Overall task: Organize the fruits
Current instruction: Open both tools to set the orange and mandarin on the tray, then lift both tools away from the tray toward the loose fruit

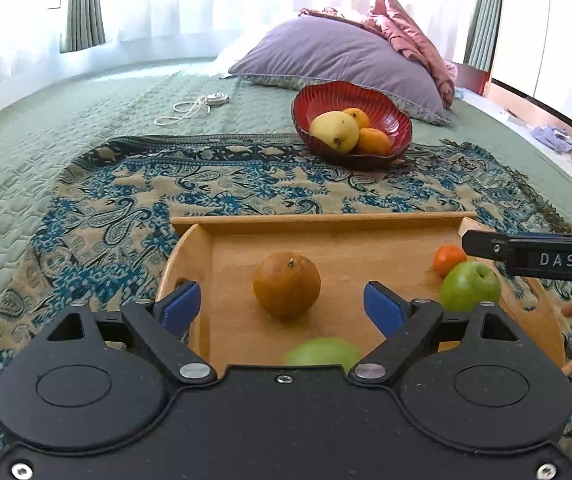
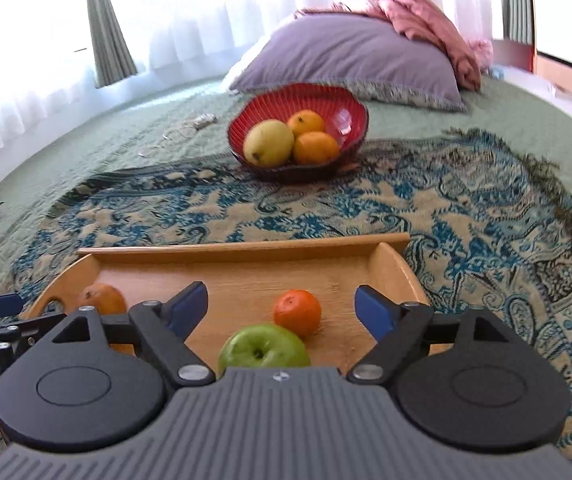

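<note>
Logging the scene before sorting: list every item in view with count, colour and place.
wooden tray: 1, tan, on the patterned throw
large orange: 1, dull orange, tray's left part
small tangerine: 1, bright orange, tray's right part
green apples: 2, green, tray's near side
red bowl: 1, red, beyond the tray
bowl fruit: 3, one yellow, two orange
patterned throw: 1, blue and beige, on the bed
pillow: 1, purple, far end
left tongs: open, over the tray
right tongs: open, over the tray

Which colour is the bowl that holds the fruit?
The bowl is red with fine ribs inside; the right wrist view shows it best.
</note>
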Demonstrator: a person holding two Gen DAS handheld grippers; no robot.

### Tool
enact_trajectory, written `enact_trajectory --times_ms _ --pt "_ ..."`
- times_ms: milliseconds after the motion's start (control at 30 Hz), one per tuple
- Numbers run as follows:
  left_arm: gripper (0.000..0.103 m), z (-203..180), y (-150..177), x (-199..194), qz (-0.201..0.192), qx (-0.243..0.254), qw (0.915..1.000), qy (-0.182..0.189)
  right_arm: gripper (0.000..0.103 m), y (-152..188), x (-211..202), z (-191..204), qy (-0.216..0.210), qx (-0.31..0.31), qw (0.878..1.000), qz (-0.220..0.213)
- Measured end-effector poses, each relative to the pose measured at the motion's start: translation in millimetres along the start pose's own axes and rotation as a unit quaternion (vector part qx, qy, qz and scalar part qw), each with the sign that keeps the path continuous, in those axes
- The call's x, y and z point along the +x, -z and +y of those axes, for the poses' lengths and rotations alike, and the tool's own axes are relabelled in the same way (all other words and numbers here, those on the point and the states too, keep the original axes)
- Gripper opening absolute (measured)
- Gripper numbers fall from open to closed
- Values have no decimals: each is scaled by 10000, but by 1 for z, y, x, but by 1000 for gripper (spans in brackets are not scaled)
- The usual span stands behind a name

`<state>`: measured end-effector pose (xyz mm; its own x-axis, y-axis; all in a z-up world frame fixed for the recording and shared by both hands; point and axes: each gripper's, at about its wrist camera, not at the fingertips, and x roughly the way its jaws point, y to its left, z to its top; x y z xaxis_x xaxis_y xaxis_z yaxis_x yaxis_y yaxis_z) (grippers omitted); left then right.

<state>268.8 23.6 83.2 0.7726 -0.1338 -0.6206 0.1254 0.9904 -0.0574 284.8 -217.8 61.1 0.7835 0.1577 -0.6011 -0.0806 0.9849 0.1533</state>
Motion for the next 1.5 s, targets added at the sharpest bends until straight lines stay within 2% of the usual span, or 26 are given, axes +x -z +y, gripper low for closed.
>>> enact_trajectory --times_ms 400,667,1100,1500 --pt "97 -12 46 -56 -377 304 9988 -110 96 34 -57 6 -170 -227 9985 -476" --pt "101 -21 80 -80 -510 443 9977 -72 99 65 -88 18 -67 -767 9944 -725" --pt "103 -9 131 -97 -593 152 9981 -120 101 119 -117 31 209 -1436 9849 -946" --pt "103 2 165 -101 -634 -34 9970 -433 101 161 -144 29 592 -1288 9791 -1460"
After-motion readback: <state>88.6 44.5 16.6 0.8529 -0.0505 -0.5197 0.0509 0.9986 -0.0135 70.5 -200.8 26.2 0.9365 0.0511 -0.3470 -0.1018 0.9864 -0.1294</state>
